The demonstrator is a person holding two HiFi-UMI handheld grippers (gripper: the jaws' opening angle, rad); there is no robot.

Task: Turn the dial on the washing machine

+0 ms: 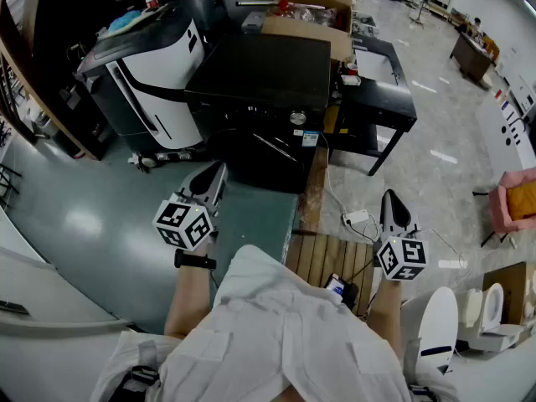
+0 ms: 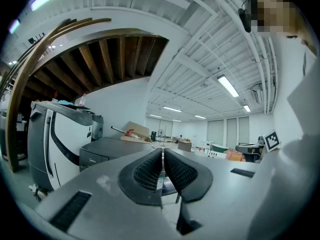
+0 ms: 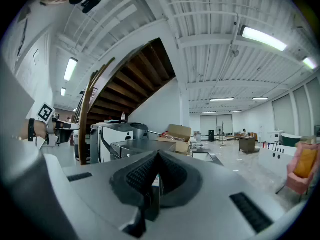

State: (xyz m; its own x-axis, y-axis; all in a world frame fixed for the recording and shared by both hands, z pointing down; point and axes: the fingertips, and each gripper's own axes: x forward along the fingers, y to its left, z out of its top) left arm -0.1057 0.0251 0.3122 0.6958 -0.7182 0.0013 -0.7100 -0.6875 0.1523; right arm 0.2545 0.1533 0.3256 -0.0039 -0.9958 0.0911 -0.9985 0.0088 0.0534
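Observation:
The washing machine is a black box standing on the floor ahead of me, with a round silver dial on its front top edge. My left gripper hangs shut and empty just short of the machine's lower front left. My right gripper is also shut and empty, farther right over the floor and well away from the dial. In the left gripper view the jaws meet in front of the machine. In the right gripper view the closed jaws point toward the machine, which is some distance off.
A white and black appliance stands left of the washer. Cardboard boxes sit behind it and a black table to its right. A wooden pallet, a power strip and cables lie near my feet. A pink chair is far right.

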